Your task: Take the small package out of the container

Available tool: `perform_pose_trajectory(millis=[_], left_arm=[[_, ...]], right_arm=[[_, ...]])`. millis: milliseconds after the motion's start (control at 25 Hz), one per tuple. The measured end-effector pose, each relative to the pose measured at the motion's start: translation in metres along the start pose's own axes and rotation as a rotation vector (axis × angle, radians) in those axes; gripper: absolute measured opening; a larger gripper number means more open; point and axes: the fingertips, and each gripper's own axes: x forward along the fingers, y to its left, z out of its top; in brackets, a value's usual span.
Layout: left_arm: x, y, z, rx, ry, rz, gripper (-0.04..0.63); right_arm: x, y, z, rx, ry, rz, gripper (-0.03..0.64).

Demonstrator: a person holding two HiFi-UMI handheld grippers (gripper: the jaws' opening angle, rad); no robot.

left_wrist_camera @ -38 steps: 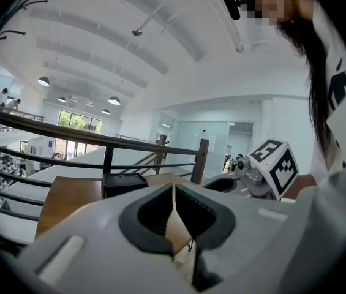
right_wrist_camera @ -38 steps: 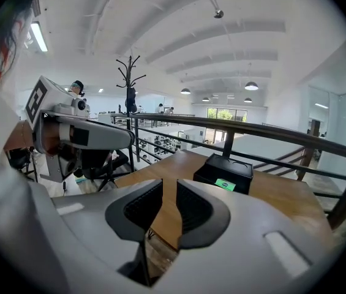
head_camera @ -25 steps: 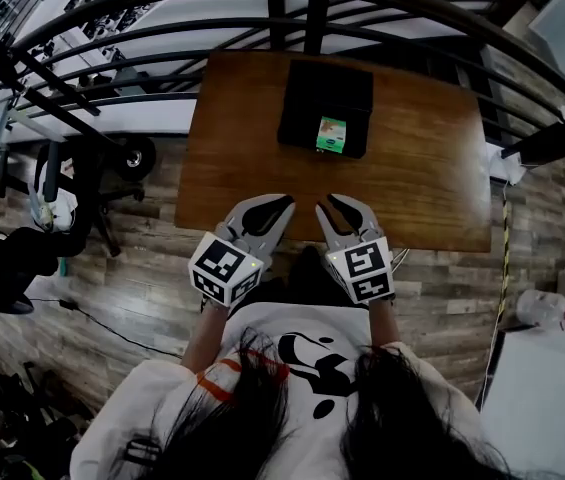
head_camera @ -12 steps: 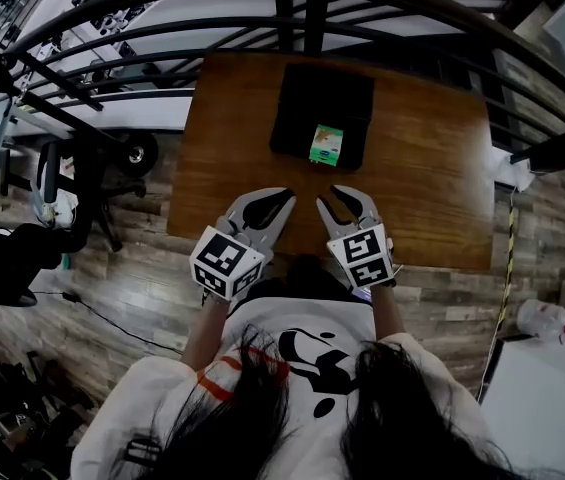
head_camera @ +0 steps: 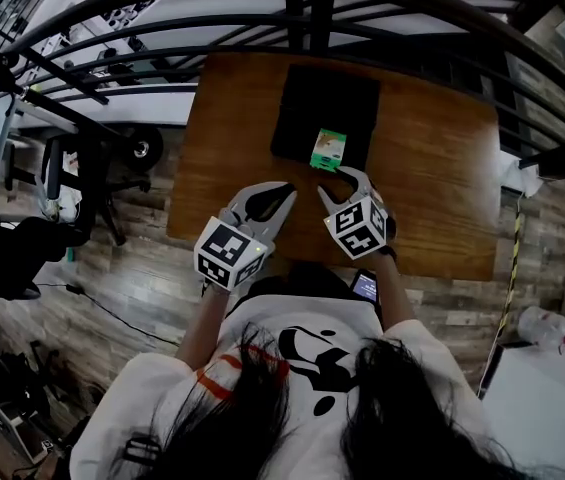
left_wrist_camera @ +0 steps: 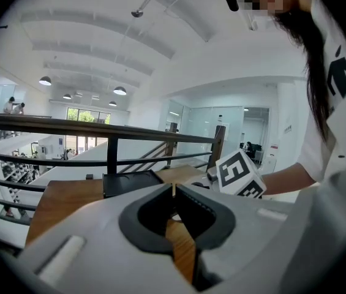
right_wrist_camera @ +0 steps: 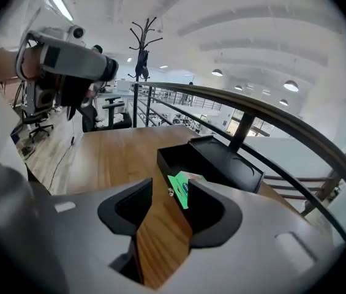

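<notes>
Head view, table: the wooden table [head_camera: 432, 198] fills the middle of the frame, with a dark railing [head_camera: 302, 8] arching across the top.
Head view, container: the black container [head_camera: 312, 108] lies open at the table's upper centre.
Head view, small package: the green small package [head_camera: 328, 150] sits inside the container, at its lower edge, right of the middle.
Head view, your grippers: your left gripper [head_camera: 284, 190] is at lower centre-left over the table's lower edge. Your right gripper [head_camera: 340, 180] is beside it at the right, its tips just below the small package.

Left gripper view, jaws: your left gripper [left_wrist_camera: 173, 188] has its tips pressed together with nothing caught between them.
Left gripper view, surroundings: the container [left_wrist_camera: 130, 181] shows centre-left on the table [left_wrist_camera: 62, 201].

Right gripper view, jaws: your right gripper [right_wrist_camera: 171, 188] has just been opening. Its jaws stand apart and nothing is between them.
Right gripper view, small package: the small package [right_wrist_camera: 180, 187] shows past the gap, partly hidden by the right-hand jaw, at the near end of the container [right_wrist_camera: 215, 161].
</notes>
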Motion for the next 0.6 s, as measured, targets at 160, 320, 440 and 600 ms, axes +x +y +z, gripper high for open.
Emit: perform_pose_trajectory(millis=[160,320,440,600], left_arm=[[0.008,0.004,0.000,-0.006,0.015,-0.005,0.000],[0.010,0.008,-0.002,-0.009,0.029,-0.014,0.000],[0.011,0.010,-0.004,-0.011,0.034,-0.014,0.000],[0.013,0.013,-0.005,-0.017,0.036,-0.003,0.000]], right_arm=[[0.024,-0.008,-0.004,-0.043,0.044,0.023,0.236],[0.047,-0.013,-0.003,-0.078,0.089,0.034,0.290],[0.060,-0.017,-0.004,-0.097,0.115,0.036,0.310],[0.072,-0.023,-0.010,-0.132,0.152,0.048,0.330]])
